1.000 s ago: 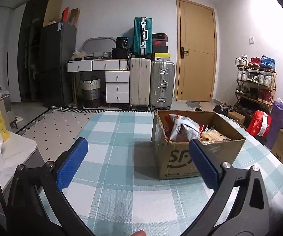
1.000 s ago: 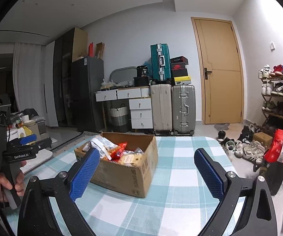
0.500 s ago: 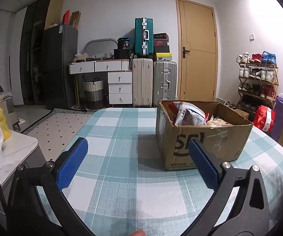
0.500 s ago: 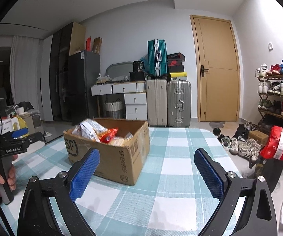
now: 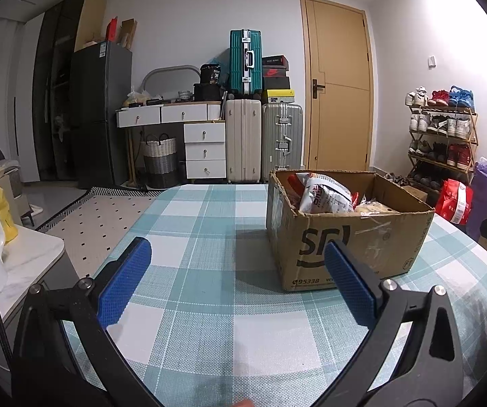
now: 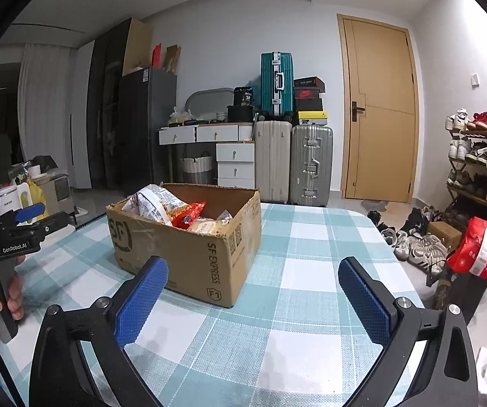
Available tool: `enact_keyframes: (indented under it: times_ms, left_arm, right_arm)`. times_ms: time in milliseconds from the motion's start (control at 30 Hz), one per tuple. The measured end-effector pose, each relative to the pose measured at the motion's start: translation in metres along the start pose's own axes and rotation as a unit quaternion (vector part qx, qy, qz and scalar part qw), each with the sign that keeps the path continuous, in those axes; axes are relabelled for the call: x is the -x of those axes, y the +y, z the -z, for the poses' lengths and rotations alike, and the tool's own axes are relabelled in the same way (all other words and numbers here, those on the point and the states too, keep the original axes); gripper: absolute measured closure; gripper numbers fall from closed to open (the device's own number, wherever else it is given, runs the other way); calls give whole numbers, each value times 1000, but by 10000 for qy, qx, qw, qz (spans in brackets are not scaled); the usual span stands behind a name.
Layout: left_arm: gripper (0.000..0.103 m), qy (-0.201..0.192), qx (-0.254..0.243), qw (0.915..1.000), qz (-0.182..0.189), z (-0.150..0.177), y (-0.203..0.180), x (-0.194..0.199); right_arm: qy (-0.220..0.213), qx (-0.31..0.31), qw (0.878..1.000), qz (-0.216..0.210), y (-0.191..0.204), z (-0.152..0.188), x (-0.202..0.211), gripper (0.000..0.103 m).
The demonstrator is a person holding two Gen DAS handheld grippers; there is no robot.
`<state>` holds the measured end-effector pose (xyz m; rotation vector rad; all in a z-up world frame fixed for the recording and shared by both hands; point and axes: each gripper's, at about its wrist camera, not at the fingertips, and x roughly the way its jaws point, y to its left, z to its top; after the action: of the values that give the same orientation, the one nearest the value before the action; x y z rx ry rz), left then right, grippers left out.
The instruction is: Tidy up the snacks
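An open cardboard box (image 5: 355,240) marked SF stands on the checked tablecloth (image 5: 209,264). It holds several snack packets, among them a white bag (image 5: 324,193) and a red bag (image 6: 189,215). My left gripper (image 5: 240,281) is open and empty, low over the cloth, to the left of the box and nearer than it. My right gripper (image 6: 253,300) is open and empty, in front of the box's right corner (image 6: 189,254). The left gripper also shows in the right wrist view (image 6: 29,217), held in a hand.
The table's right edge (image 6: 396,257) drops to shoes and a red bag (image 6: 477,251) on the floor. A white side table (image 5: 13,264) with a jug stands at the left. Suitcases (image 5: 263,142), drawers and a door line the far wall.
Both grippers have sunk lower toward the table, so the box looks higher and closer in both views. Both stay open and empty.
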<state>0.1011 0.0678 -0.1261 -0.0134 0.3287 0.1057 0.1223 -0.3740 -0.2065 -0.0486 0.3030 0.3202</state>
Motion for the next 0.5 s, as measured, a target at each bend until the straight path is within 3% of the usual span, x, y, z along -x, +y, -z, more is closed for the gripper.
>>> enact_keyframes:
  times_ms: [500]
  left_arm:
    - [1, -8, 13, 10000, -41, 16, -1, 0]
  right_arm:
    - [-1, 1, 10000, 0, -1, 1, -1, 0]
